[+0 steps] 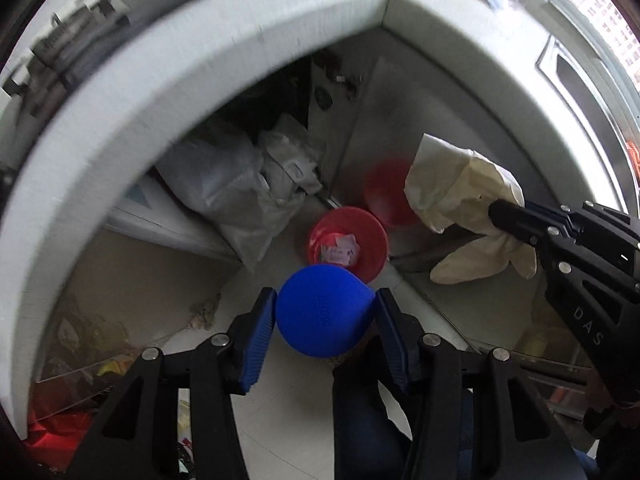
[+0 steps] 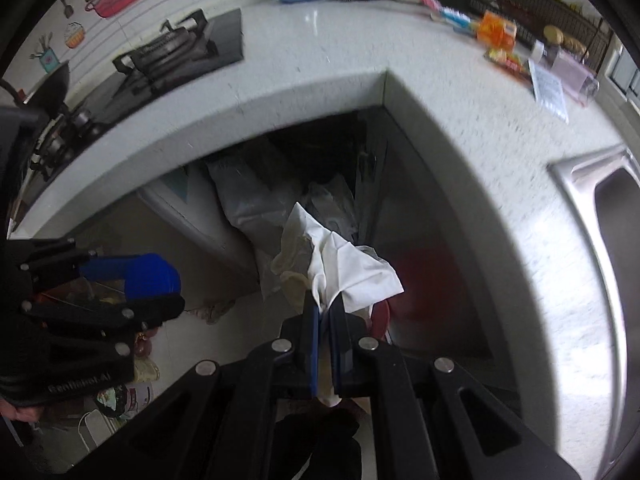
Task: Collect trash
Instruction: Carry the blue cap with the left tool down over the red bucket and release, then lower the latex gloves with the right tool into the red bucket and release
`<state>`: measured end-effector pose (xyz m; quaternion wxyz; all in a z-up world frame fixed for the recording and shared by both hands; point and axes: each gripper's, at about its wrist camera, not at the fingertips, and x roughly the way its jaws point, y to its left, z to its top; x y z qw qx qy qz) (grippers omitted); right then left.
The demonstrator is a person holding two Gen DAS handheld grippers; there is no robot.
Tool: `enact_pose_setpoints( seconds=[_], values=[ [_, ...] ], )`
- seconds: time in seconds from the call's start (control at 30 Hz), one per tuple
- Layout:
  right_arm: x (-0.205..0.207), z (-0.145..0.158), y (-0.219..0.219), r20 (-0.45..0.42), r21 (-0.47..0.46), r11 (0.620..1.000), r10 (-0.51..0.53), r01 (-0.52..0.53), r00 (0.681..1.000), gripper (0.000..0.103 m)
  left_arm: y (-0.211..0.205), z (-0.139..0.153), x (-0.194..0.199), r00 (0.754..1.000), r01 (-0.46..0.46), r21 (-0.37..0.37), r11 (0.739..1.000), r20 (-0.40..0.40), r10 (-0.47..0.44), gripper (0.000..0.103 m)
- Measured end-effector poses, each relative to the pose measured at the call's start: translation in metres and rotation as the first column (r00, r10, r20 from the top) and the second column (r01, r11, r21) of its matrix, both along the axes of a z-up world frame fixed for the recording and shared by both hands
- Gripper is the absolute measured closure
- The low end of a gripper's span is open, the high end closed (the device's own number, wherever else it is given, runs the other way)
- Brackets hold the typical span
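Note:
My left gripper [image 1: 326, 295] is shut on a blue round object [image 1: 324, 320], its blue pads [image 1: 260, 332] pressing both sides. Just beyond it, a red bin [image 1: 348, 240] holding paper scraps stands on the floor in the corner under the counter. My right gripper [image 2: 326, 309] is shut on crumpled white paper [image 2: 348, 276], which hangs above the bin's rim [image 2: 380, 316]. The left wrist view shows that paper [image 1: 460, 200] and the right gripper [image 1: 498, 214] to the right of the bin. In the right wrist view the left gripper [image 2: 174, 290] with the blue object [image 2: 152, 274] is at the left.
A white L-shaped counter [image 2: 360, 44] wraps overhead, with a gas stove [image 2: 168, 56] on the left and a steel sink [image 2: 616, 200] on the right. Grey plastic bags [image 1: 240, 188] fill the space left of the bin. A shiny cabinet door [image 1: 380, 128] reflects red. Clutter [image 1: 92, 360] lies under a lower left shelf.

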<state>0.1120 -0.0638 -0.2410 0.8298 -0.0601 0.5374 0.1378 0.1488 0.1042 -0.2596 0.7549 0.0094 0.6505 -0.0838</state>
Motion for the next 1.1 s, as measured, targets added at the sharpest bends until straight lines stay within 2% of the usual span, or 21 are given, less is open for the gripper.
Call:
enact_pose_setpoints(
  seconds=[0.23, 0.37, 0.5, 0.9, 1.1],
  values=[
    [0.011, -0.058, -0.013, -0.050, -0.024, 0.999, -0.039, 0.038, 0.998, 0.099, -0.006, -0.070, 0.019, 0.998, -0.011, -0.024, 1.000, -0.065, 0.009, 0.055],
    [0.023, -0.104, -0.025, -0.087, -0.035, 0.997, -0.071, 0.068, 0.994, 0.099, -0.010, -0.126, 0.034, 0.993, -0.030, -0.040, 0.999, -0.117, 0.025, 0.055],
    [0.032, -0.143, -0.038, -0.111, -0.039, 0.995, -0.100, 0.097, 0.989, 0.099, -0.019, -0.175, 0.045, 0.989, 0.000, -0.007, 1.000, -0.146, -0.001, 0.055],
    [0.063, -0.236, -0.058, -0.161, -0.041, 0.987, -0.163, 0.158, 0.973, 0.099, -0.041, -0.280, 0.077, 0.978, 0.042, -0.029, 0.999, -0.204, -0.047, 0.055],
    [0.069, -0.253, -0.061, -0.168, -0.033, 0.984, -0.178, 0.175, 0.970, 0.099, -0.047, -0.305, 0.088, 0.978, 0.054, -0.044, 0.998, -0.200, -0.062, 0.055]
  ],
)
